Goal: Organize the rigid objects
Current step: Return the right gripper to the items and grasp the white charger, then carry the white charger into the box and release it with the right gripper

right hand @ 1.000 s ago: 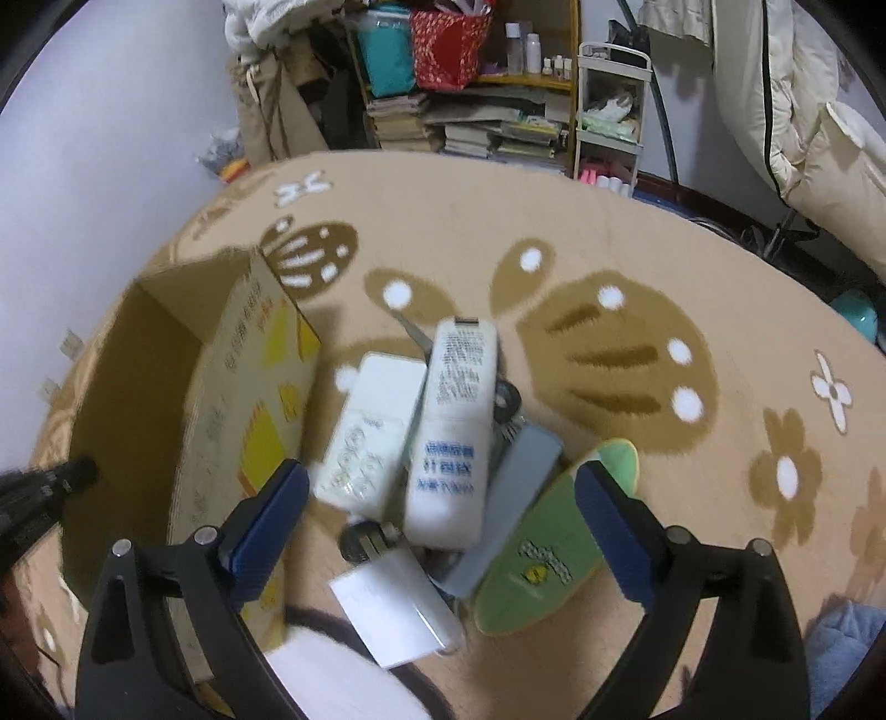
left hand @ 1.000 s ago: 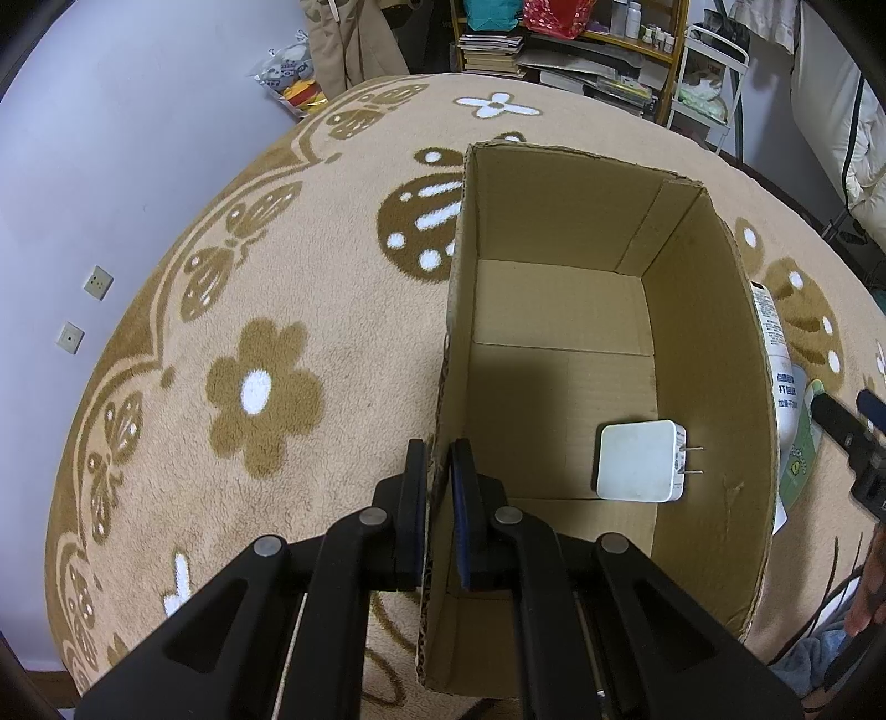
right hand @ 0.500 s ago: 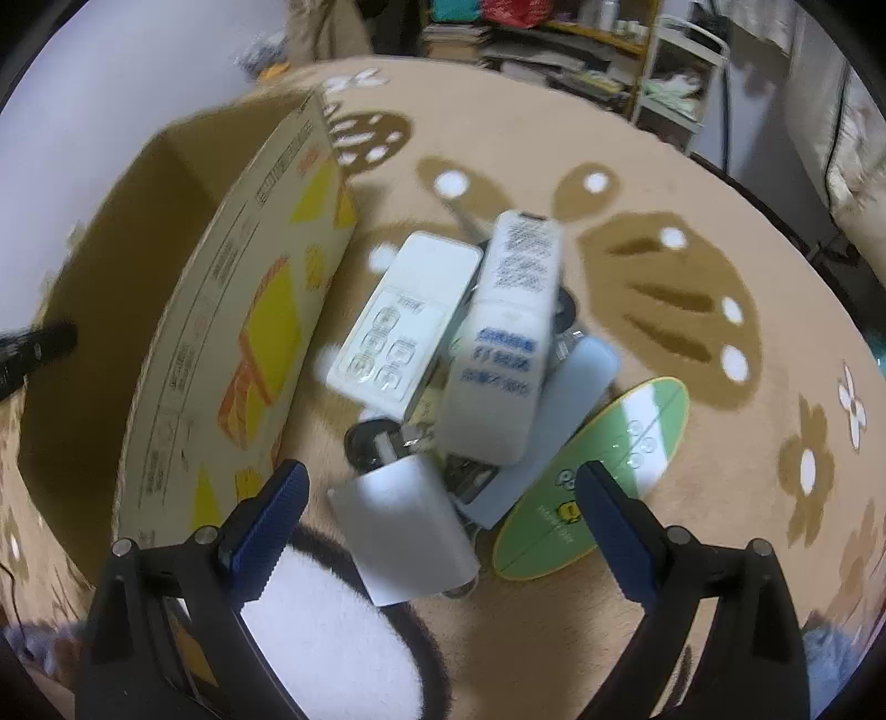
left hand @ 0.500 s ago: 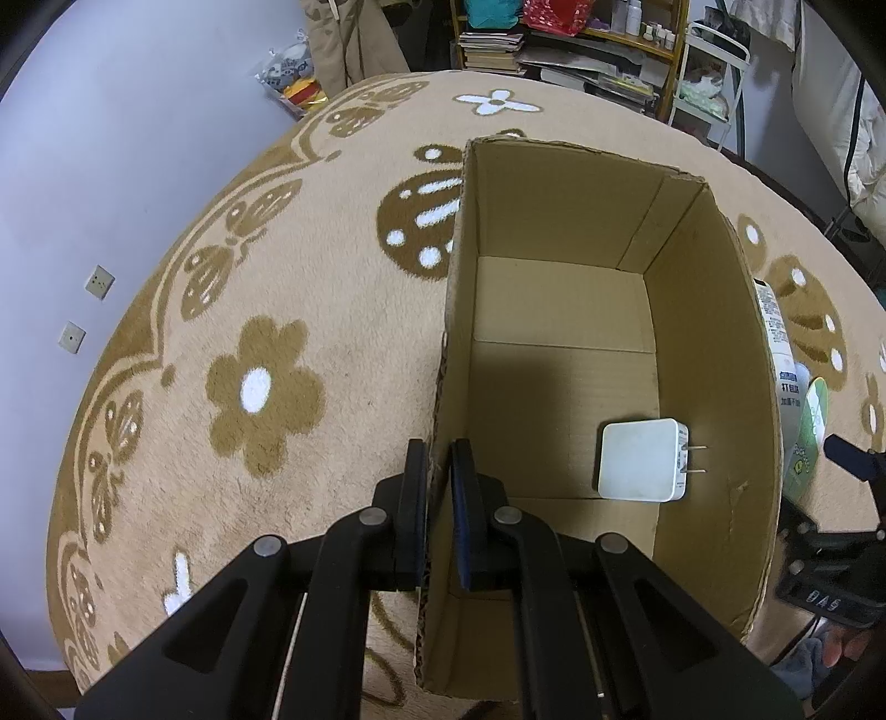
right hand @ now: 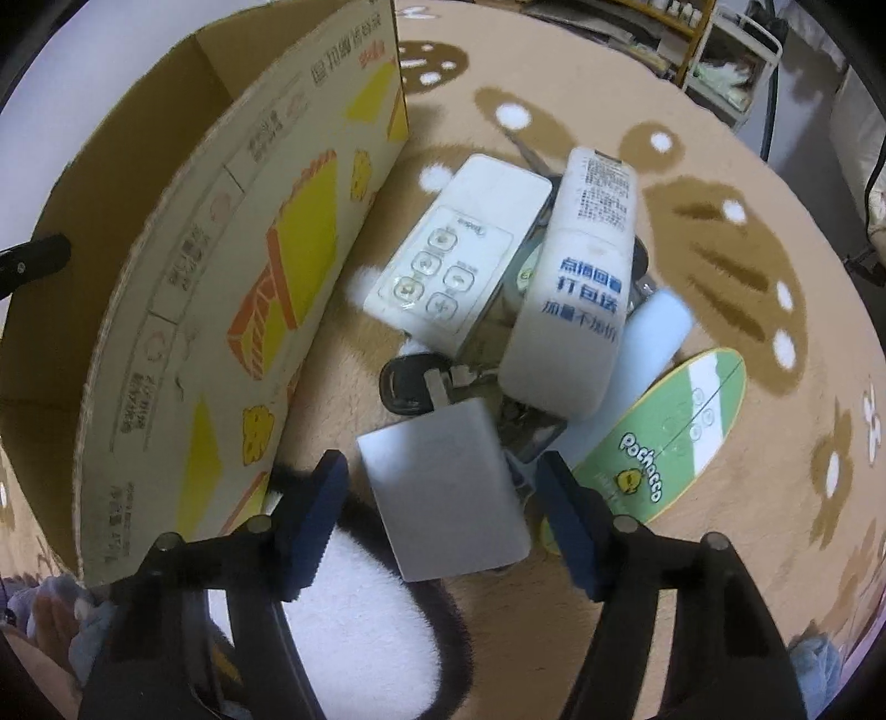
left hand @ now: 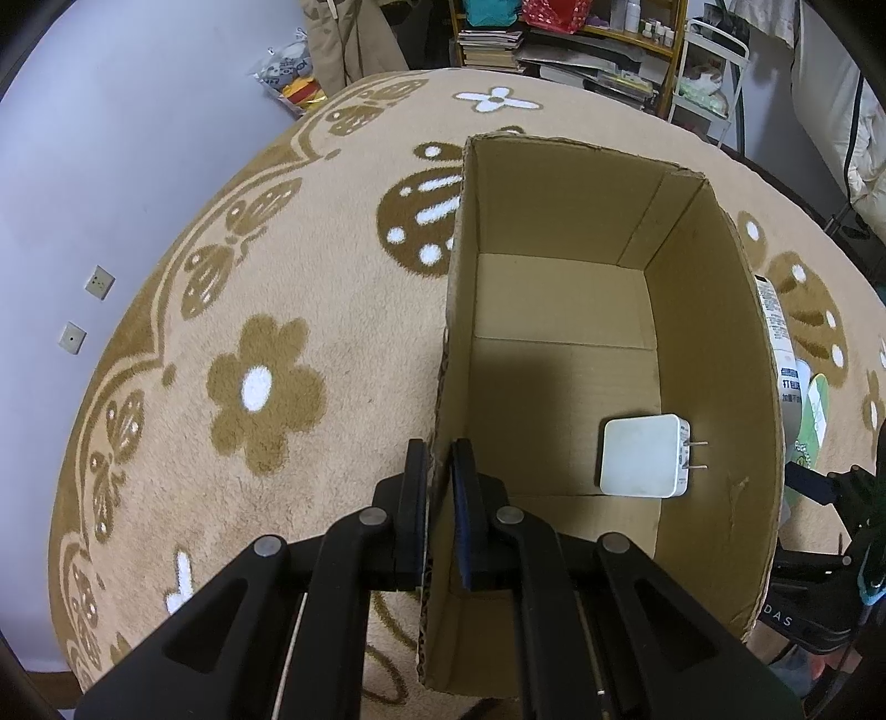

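My left gripper (left hand: 440,459) is shut on the near left wall of an open cardboard box (left hand: 451,310), one finger inside and one outside. A white plug adapter (left hand: 645,457) lies on the box floor. My right gripper (right hand: 443,498) is open and low over a pile beside the box (right hand: 221,277), its fingers on either side of a flat grey square block (right hand: 448,487). The pile also holds a white remote (right hand: 459,255), a white tube with blue print (right hand: 576,277), a green oval Pochacco case (right hand: 664,437), a black key (right hand: 410,382) and a pale blue slab (right hand: 648,343).
A tan round rug with brown flowers (left hand: 260,387) covers the floor. A lilac wall (left hand: 111,138) runs along the left. Bookshelves and a white rack (left hand: 609,39) stand at the back. The right gripper (left hand: 830,498) shows just past the box's right wall.
My right gripper has come down and forward toward the pile, so the grey block now lies between its open fingers. The left gripper and the box have not moved.
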Motion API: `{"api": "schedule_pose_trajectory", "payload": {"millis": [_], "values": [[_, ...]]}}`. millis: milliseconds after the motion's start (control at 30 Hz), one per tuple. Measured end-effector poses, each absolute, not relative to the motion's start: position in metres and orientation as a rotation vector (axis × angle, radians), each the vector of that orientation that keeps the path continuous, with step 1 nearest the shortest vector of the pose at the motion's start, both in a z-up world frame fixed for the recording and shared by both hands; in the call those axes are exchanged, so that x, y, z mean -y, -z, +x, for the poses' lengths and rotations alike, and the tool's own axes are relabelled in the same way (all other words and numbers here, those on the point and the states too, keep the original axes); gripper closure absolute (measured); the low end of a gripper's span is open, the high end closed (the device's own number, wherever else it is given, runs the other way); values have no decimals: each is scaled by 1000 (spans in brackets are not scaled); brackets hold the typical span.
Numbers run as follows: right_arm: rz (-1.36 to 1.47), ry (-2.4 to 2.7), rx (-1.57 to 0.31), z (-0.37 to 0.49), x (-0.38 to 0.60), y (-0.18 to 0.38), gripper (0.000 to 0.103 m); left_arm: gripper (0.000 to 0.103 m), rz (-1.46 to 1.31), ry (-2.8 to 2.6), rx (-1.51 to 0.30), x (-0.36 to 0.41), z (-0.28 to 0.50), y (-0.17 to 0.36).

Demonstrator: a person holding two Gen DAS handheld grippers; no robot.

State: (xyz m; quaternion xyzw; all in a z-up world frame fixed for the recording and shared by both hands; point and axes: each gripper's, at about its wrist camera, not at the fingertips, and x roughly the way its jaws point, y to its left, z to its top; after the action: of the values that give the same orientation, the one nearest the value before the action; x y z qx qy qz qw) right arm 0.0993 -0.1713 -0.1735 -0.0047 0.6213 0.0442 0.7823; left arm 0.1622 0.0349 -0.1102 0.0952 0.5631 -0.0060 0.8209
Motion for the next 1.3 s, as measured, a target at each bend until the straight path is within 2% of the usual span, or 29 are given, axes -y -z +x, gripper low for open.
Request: {"api": "schedule_pose_trajectory", "payload": {"millis": [67,133,233,600,767,833,1300], "values": [[-15,-100,-1341,98,170,173,30,94,204,14,-1201,-35,162,111],[-8,-109,-1341,97,168,171,42,94,205,13,-1202,-35,162,111],[-32,-105,-1358,96,164,170,47,94,200,11,-1202,-35,162,111],[-67,-99,-1364,93,151,175,43,94,196,4,-1203,-35,162,112],[-143,-88,-1388,93,133,192,43,94,185,7,-1205,-37,163,111],[-149,-84,-1383,94,131,193,46,94,182,7,-1207,-37,163,111],[-53,-96,-1307,100,130,157,47,94,188,10,-1206,-36,163,111]]}}
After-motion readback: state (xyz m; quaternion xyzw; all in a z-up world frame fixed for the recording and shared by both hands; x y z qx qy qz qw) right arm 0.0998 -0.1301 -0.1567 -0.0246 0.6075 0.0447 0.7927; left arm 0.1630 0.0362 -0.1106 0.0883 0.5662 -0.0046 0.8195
